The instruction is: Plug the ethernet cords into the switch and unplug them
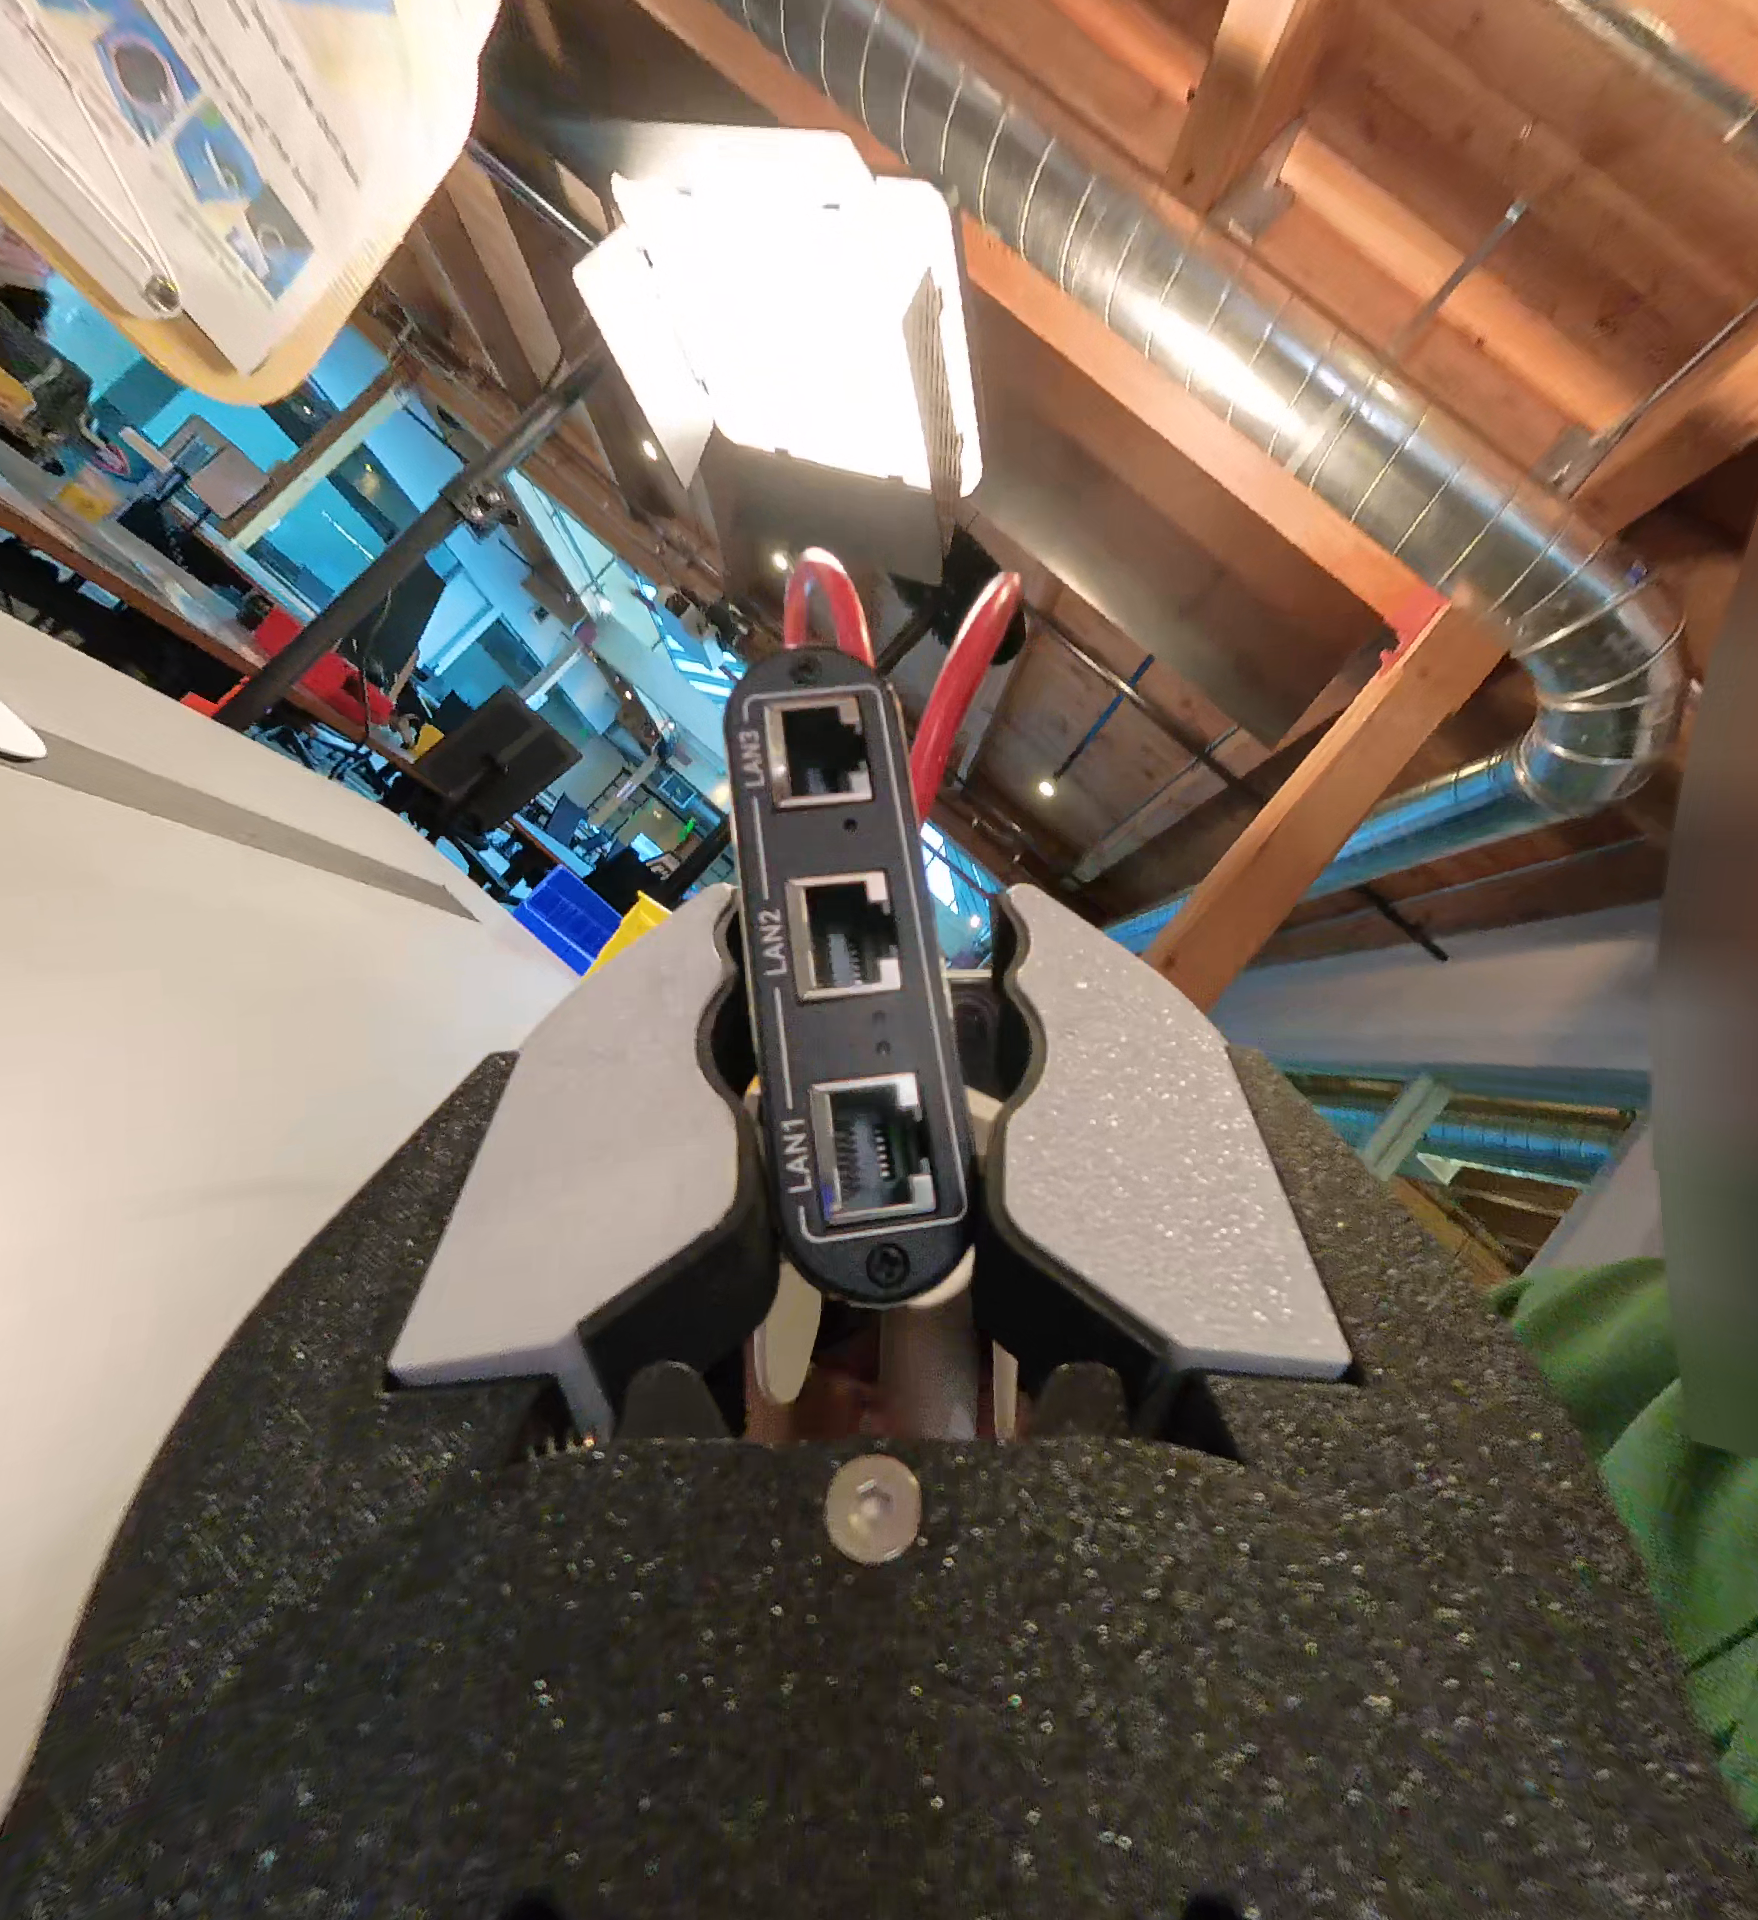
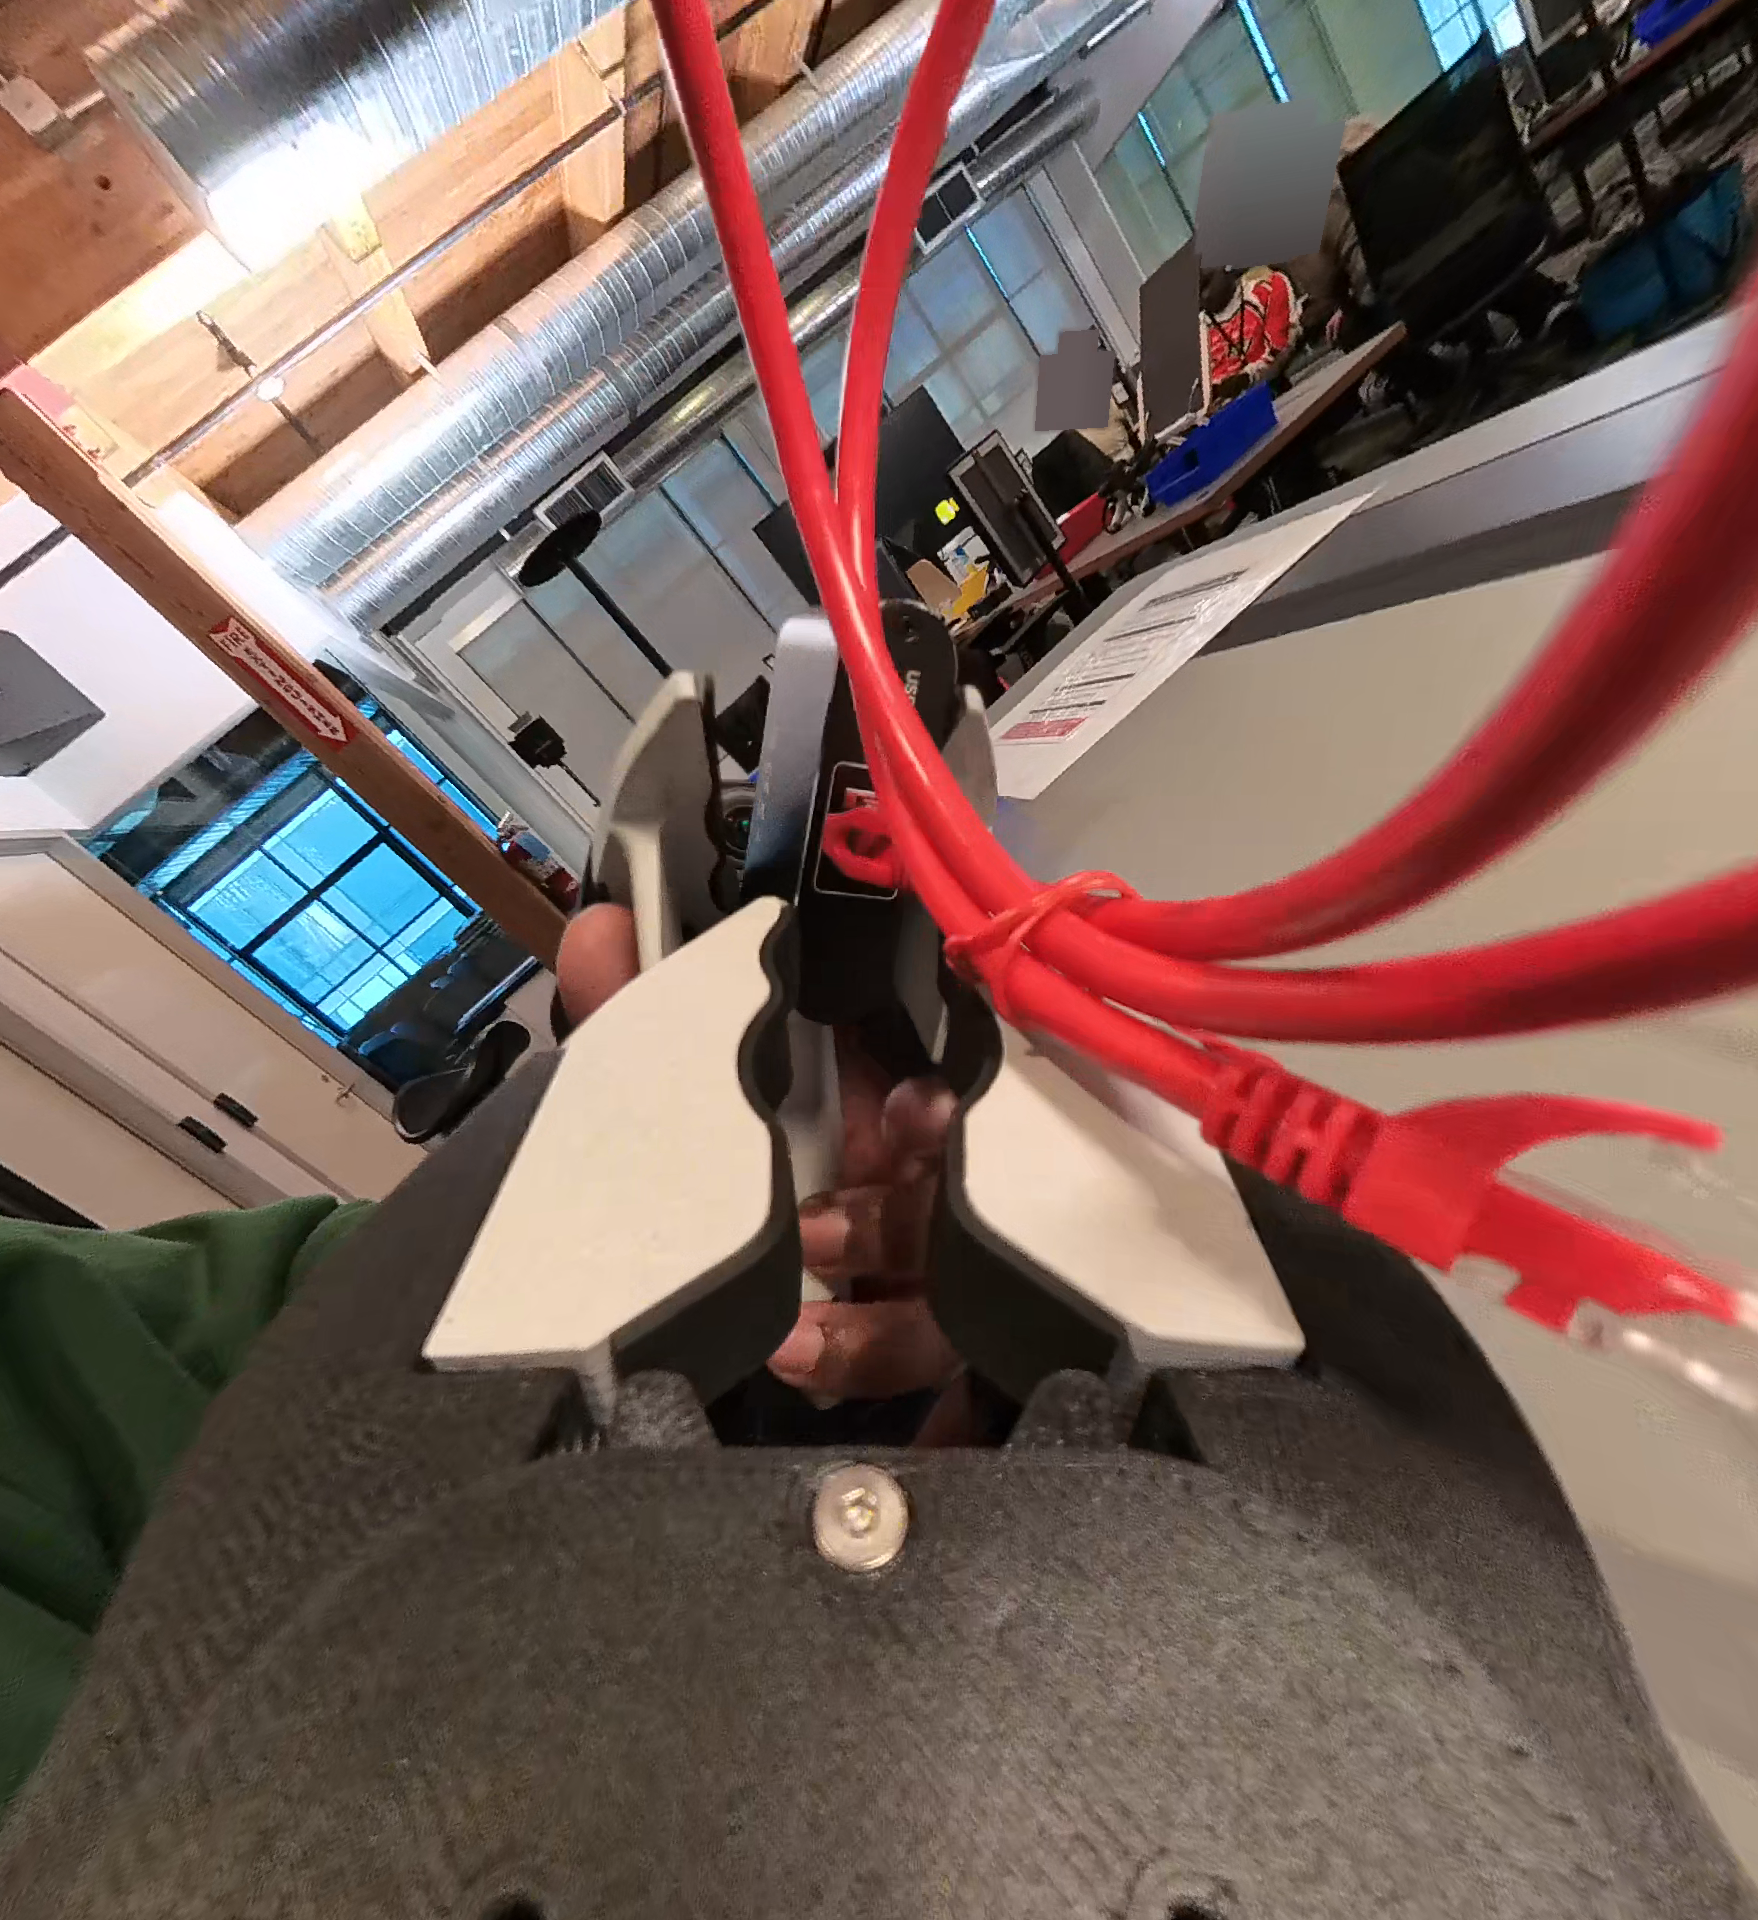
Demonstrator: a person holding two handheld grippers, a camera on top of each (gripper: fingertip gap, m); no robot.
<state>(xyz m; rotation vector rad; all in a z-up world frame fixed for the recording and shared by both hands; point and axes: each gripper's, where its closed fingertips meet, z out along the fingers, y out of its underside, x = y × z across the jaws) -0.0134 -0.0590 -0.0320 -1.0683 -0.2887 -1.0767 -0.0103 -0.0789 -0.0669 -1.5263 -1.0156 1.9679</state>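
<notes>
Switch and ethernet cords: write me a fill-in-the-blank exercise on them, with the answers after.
The left gripper clamps a black switch whose face shows ___ ports. Every port on that face is ___. In the right wrist view, the ethernet cords are ___ in colour.
Missing words: three; empty; red.

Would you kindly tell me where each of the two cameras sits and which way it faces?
Left wrist view: on the left gripper, tilted up toward ceiling ducts and a lamp; its fingers clamp the switch, three empty ports facing the lens; a green sleeve shows.
Right wrist view: on the right gripper, facing the room across a grey table; its fingers and a hand show.
Shared: the switch, red cords, green sleeve.
</notes>
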